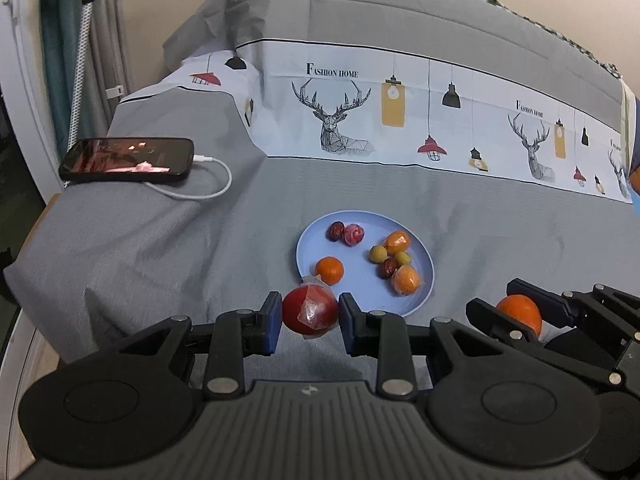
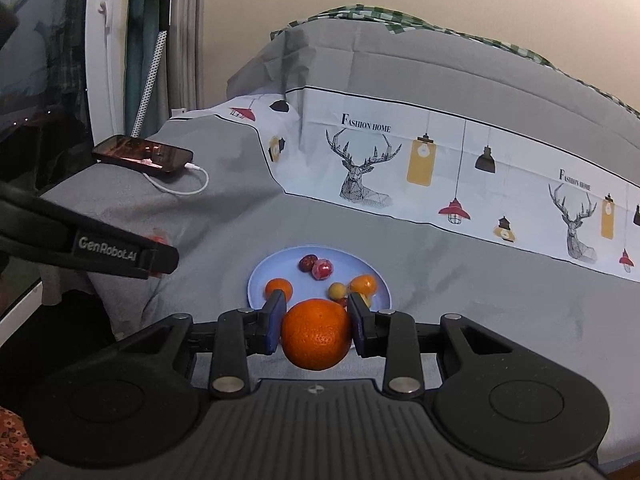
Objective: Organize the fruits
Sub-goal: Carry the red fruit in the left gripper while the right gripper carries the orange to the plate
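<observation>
My left gripper (image 1: 311,320) is shut on a red fruit in clear wrap (image 1: 310,310), held just short of the near rim of the pale blue plate (image 1: 360,222). My right gripper (image 2: 316,322) is shut on a large orange (image 2: 316,334), also near the plate's (image 2: 264,276) front edge. That orange (image 1: 520,312) and the right gripper show at the lower right of the left wrist view. On the plate lie several small fruits: a small orange (image 1: 329,270), dark red dates, yellow-green ones and wrapped orange ones.
A grey cloth (image 1: 160,248) with a white deer-print band (image 1: 340,120) covers the surface and a raised back. A phone (image 1: 128,159) on a white cable lies at the far left near the edge. Curtains and a white frame stand to the left.
</observation>
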The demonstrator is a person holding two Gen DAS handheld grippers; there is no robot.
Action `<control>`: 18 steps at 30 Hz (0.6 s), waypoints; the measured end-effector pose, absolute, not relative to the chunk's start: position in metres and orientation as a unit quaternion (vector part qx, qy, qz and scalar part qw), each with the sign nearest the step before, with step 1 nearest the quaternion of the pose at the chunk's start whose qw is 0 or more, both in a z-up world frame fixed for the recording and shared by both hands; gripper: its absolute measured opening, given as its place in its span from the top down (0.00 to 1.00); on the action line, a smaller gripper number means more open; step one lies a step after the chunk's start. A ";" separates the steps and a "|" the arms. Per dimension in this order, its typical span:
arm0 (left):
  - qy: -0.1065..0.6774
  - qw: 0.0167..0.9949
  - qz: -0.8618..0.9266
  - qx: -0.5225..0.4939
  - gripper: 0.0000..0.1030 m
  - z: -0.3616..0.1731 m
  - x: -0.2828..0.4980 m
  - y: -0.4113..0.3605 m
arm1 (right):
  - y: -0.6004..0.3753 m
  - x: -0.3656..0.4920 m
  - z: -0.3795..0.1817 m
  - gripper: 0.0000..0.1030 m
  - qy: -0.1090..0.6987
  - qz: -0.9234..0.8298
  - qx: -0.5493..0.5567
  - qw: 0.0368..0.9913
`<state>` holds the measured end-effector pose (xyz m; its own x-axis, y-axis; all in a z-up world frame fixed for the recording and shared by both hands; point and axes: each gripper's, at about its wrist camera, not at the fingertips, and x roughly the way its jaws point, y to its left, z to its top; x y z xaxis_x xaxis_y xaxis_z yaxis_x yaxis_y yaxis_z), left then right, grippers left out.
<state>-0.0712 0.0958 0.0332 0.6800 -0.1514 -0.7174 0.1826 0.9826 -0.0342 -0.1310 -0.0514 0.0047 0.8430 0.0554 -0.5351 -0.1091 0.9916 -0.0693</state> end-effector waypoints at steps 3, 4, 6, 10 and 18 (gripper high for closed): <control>0.393 0.915 -0.090 0.024 0.67 0.031 -0.060 0.093 | -0.053 -0.124 0.000 0.66 0.284 0.044 -0.045 0.957; 0.395 0.914 -0.090 0.024 0.67 0.030 -0.055 0.092 | -0.053 -0.122 -0.002 0.66 0.287 0.044 -0.044 0.956; 0.399 0.912 -0.091 0.023 0.67 0.028 -0.047 0.090 | -0.055 -0.116 -0.006 0.66 0.295 0.044 -0.040 0.954; 0.407 0.908 -0.096 0.030 0.67 0.024 -0.031 0.083 | -0.061 -0.103 -0.013 0.66 0.303 0.041 -0.035 0.951; 0.434 0.893 -0.111 0.050 0.67 0.004 0.012 0.061 | -0.073 -0.065 -0.034 0.66 0.327 0.038 -0.021 0.944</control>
<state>0.0121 0.0615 0.0038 0.5994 -0.1543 -0.7854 0.2405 0.9706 -0.0072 -0.0655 -0.0727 -0.0343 0.7832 0.0580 -0.6191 -0.0848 0.9963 -0.0141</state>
